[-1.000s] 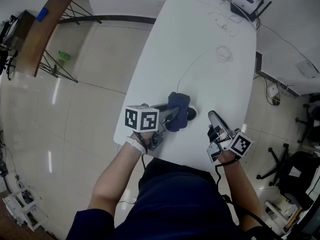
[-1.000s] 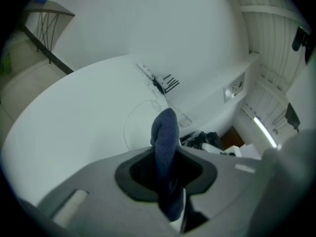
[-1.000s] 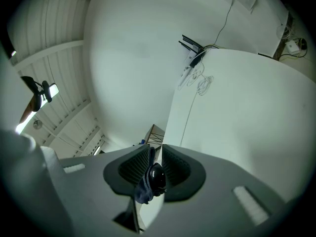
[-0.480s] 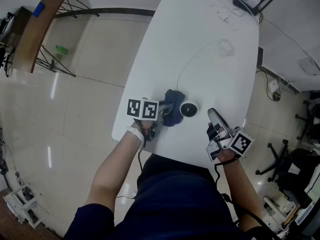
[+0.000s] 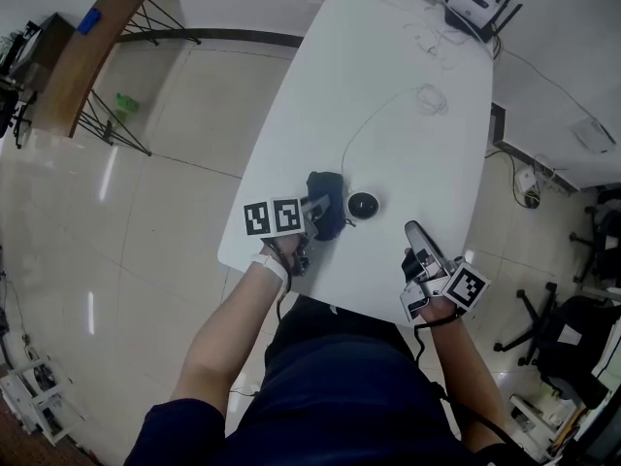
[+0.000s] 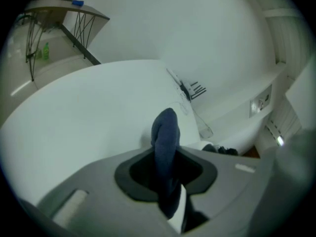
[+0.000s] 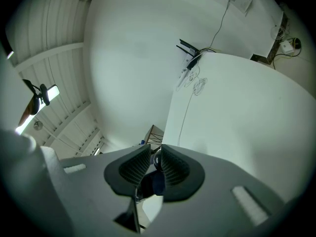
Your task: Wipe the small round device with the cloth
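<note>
Small round device [image 5: 362, 203]: it sits on the white worktop [image 5: 408, 134], close to the near edge, and nothing holds it.
Cloth [image 5: 326, 207]: dark blue and bunched, just left of the device. Whether it touches the device can't be told.
Left gripper [image 5: 312, 212]: your jaws are clamped on the cloth, with a fold standing up between them. The gripper tilts down toward the worktop, aimed at the device from its left.
Right gripper [image 5: 414, 231]: right of the device and nearer you, apart from it, nearly level. Its jaws have just been closing, a narrow gap remains, and nothing is between them.
Risk, sliding: if you wipe sideways, the unsteadied device will likely skate away from the cloth.
Risk, slipping: only a fold is pinched, so a hard drag may pull the cloth out of your jaws.
</note>
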Tool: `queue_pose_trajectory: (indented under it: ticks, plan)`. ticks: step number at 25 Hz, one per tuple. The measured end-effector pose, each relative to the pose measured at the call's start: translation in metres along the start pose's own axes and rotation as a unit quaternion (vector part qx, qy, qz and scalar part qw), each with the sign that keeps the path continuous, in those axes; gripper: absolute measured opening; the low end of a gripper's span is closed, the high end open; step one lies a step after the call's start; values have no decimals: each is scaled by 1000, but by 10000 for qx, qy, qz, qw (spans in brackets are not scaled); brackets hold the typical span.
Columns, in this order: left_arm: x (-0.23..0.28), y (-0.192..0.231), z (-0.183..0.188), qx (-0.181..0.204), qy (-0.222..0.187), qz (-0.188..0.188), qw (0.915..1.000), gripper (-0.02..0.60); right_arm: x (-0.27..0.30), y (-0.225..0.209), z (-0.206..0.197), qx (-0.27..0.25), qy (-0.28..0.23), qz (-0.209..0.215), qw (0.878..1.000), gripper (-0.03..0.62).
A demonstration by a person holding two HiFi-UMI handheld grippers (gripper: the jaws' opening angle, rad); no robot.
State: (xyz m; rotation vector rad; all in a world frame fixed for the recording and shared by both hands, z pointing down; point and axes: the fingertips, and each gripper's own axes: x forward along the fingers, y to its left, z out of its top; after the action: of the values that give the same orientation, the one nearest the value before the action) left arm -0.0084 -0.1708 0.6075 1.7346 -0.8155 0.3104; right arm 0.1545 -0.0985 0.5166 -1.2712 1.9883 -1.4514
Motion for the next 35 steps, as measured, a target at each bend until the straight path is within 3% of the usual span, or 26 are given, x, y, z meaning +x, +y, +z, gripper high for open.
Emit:
queue_pose_trajectory:
  ticks: [5,10,14,17,21,28,35]
  plan:
    - [-43,-53,-2,-164,-543,-659,9962,83,-10,-5,3,-36,-85,-44,9999,69]
    - [-52,-117,-7,-38,-632,-1396,9882,83,-9,-3,1,-46,-62,-50,10000,69]
    - [-34,-125,-7,-726,-862,-1605,9806,83,-4,5,-1,-116,-44,24,9999,69]
    - [-26,-110,-4,-1180,-1101,-1539,9748,83,-4,3,-1,-90,-49,-61,9999,68]
    - [-23,-78,-6,-1504,-1242,-1237,9730,83,-5,-5,2,-67,-60,-135,9999,67]
    - [-16,-28,-23,-1721,-1190,-677,9755,83,5,-13,-6,72,-17,-214,9997,61]
    - [1,-1,-27,-1706,-1046,-335,9792,83,9,-17,-8,70,58,-258,9996,61]
